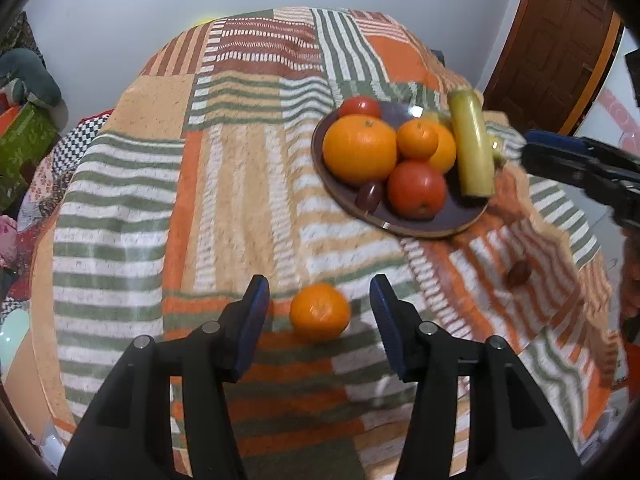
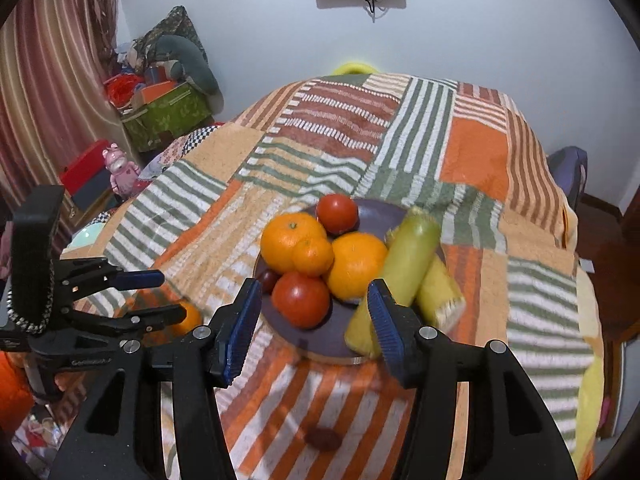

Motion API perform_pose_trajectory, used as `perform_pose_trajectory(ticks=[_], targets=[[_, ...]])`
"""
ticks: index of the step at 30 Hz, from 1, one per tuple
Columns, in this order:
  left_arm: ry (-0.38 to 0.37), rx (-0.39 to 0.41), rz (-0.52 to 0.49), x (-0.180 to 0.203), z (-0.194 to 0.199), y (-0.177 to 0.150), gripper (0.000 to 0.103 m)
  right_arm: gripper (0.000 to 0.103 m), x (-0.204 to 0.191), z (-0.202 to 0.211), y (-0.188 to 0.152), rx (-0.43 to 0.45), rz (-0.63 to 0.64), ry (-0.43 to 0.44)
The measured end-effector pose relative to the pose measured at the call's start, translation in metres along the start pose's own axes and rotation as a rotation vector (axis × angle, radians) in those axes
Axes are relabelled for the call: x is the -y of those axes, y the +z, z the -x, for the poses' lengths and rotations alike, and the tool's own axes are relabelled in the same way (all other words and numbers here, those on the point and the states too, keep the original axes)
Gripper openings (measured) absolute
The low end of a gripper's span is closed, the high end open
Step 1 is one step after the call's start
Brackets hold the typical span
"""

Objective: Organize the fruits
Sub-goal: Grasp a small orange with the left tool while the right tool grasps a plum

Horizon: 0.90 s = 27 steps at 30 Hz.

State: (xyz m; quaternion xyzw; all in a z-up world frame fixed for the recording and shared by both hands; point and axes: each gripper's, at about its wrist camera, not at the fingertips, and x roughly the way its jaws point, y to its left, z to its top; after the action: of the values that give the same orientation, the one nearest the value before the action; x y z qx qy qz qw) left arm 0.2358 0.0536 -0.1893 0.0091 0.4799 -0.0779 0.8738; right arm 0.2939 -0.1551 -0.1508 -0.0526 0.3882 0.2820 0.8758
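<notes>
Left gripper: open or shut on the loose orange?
Open. The left gripper has its jaws spread either side of the loose orange, gaps visible, not touching.

The loose orange [image 2: 188,318] is mostly hidden behind the left gripper [image 2: 160,296]; bananas [image 2: 412,268] are motion-blurred, and the right gripper [image 1: 580,164] is cropped.

A rough woven cloth [image 1: 240,200] lies under a glossy dark plate [image 1: 404,226] with a wooden-looking rim.
</notes>
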Motion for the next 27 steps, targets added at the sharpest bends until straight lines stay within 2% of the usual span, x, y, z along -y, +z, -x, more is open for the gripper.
perform_pose_trajectory(ticks=[6,8,10,12,18,23,27], targets=[[-0.003,-0.053,0.004,0.002,-0.018,-0.014,0.052,0.052,-0.004,0.008,-0.019,-0.031,0.01,-0.022],[0.002,-0.061,0.017,0.002,-0.024,-0.014,0.05,0.052,-0.004,0.01,-0.025,-0.043,0.005,-0.022],[-0.005,-0.072,0.033,0.0,-0.03,-0.014,0.041,0.052,-0.004,0.01,-0.032,-0.055,0.004,-0.031],[0.003,-0.081,0.042,0.0,-0.034,-0.014,0.038,0.052,-0.004,0.01,-0.04,-0.069,-0.006,-0.032],[-0.008,-0.056,0.048,0.002,-0.02,-0.014,0.037,0.051,-0.001,0.001,-0.064,-0.129,-0.027,-0.028],[-0.012,-0.013,0.029,0.01,0.004,-0.016,0.037,0.039,0.001,-0.008,-0.074,-0.169,-0.035,-0.019],[-0.021,0.009,0.017,0.018,0.014,-0.016,0.037,0.037,0.002,-0.016,-0.079,-0.184,-0.019,-0.062]])
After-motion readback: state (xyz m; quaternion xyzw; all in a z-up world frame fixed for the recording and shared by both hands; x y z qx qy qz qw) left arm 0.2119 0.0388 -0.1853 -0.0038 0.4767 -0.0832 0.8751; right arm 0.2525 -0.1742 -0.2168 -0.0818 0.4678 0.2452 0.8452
